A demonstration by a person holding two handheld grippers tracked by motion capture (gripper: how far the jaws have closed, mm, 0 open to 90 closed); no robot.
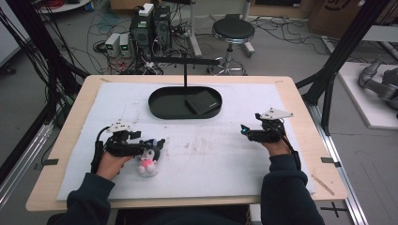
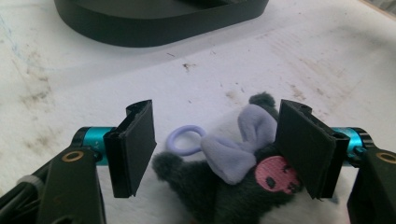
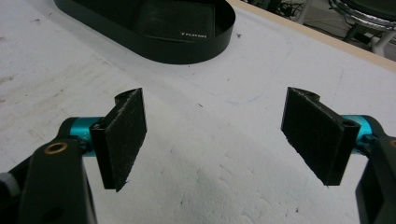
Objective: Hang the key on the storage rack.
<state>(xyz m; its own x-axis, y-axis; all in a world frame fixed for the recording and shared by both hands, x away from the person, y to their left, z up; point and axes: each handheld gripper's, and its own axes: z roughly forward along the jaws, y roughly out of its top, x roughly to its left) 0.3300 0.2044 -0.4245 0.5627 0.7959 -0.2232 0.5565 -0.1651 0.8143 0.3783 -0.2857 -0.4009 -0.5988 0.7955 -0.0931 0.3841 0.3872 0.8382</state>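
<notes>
Lying on the white surface [image 1: 211, 154], a plush toy [image 2: 233, 182] looks light, soft and squashy; its dark head is the firmest hold. It sits between the left tool's [image 2: 219, 149] half-open jaws, the pad at 3 o'clock touching it. The right tool [image 3: 212, 135] gapes wide, holding nothing.

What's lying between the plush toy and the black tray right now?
Nothing: in the high view, bare stained white mat runs from the plush toy up to the black tray. The left gripper view shows the same bare stretch.
</notes>
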